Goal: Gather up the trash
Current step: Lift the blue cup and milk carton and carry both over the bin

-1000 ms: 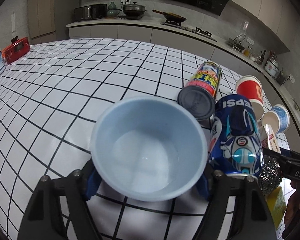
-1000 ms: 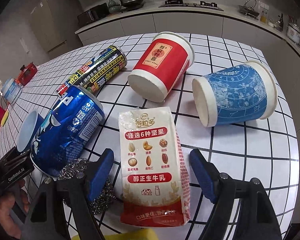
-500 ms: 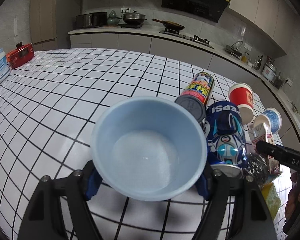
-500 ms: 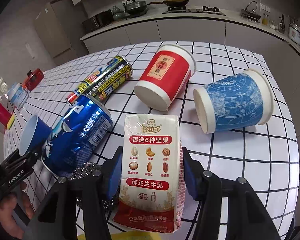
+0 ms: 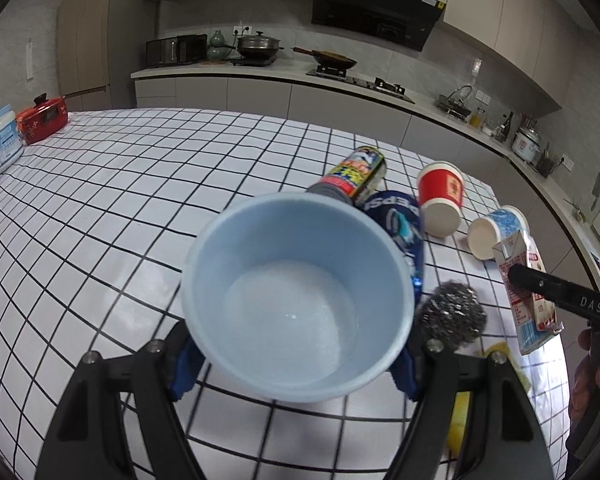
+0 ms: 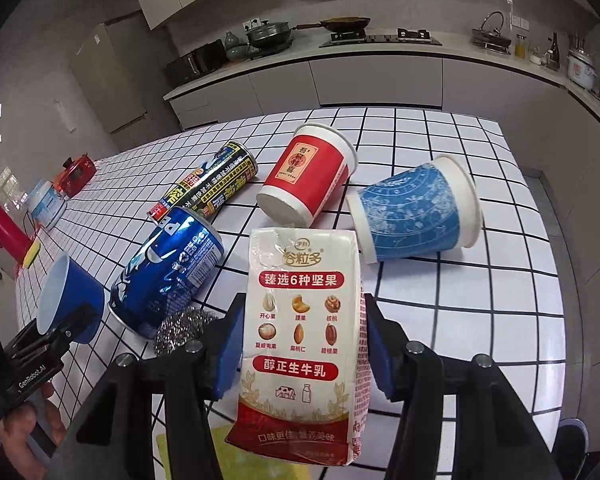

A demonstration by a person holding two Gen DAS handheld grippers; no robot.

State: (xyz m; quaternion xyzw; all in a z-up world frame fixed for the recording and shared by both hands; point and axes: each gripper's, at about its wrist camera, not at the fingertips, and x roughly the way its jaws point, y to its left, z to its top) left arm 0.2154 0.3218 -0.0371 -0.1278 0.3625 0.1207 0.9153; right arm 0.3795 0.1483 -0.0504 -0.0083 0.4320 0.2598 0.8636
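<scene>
Even, soft indoor light; strong fisheye bending and dark corners; nearest objects slightly blurred.

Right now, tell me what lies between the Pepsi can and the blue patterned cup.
The red cup on its side, farther back, and the top of the milk carton held in the right gripper; the right wrist view shows it.

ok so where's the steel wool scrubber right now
The steel wool scrubber lies on the checked table, low right in the left wrist view, beside the bottom end of the Pepsi can and just behind the left gripper's right finger.

Both grippers, left gripper [image 5: 296, 364] and right gripper [image 6: 300, 352], have fingers clamped, angled downward.
</scene>
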